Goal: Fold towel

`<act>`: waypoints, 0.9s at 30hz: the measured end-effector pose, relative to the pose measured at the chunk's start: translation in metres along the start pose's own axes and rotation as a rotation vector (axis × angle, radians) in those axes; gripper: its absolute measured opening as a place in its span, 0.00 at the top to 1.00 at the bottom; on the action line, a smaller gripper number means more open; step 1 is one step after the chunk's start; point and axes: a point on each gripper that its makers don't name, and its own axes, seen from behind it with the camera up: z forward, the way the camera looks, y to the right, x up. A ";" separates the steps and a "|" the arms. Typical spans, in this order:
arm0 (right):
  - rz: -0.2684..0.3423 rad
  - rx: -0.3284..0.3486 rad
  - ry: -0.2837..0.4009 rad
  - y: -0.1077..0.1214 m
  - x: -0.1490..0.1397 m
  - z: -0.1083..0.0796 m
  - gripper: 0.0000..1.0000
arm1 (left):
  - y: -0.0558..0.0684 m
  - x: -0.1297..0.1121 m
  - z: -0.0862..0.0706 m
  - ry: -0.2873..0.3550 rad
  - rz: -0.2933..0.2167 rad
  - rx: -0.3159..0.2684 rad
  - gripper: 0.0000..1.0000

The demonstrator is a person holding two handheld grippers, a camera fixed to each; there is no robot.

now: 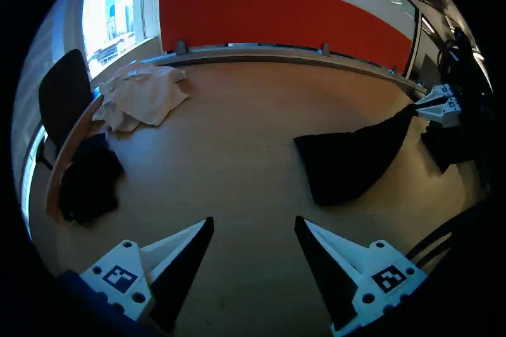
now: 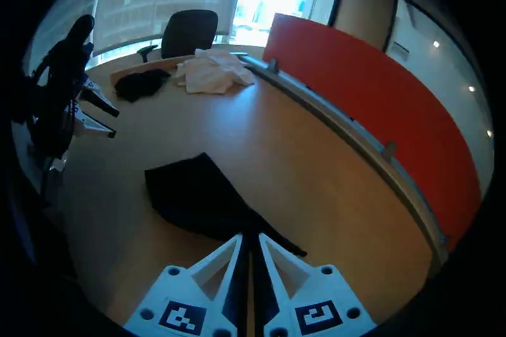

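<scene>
A black towel (image 1: 348, 160) lies on the wooden table (image 1: 240, 147), and one corner of it is pulled up toward the right. That corner is pinched in my right gripper (image 1: 425, 107). In the right gripper view the towel (image 2: 196, 198) spreads out ahead of the right gripper (image 2: 250, 241), whose fingers are closed on the dark cloth. My left gripper (image 1: 253, 223) hovers open over bare table, a short way from the towel, with nothing between its fingers. It also appears at the far left of the right gripper view as the left gripper (image 2: 95, 112), held by a person.
A heap of cream towels (image 1: 142, 93) lies at the table's far end, and a crumpled black cloth (image 1: 88, 179) sits near the rounded edge. An office chair (image 1: 63, 93) stands beyond. A red divider (image 1: 284, 18) with a metal rail runs along the table's far side.
</scene>
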 end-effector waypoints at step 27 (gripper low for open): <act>-0.060 0.087 0.039 -0.027 0.048 0.033 0.94 | 0.002 0.001 0.003 0.001 -0.004 -0.008 0.05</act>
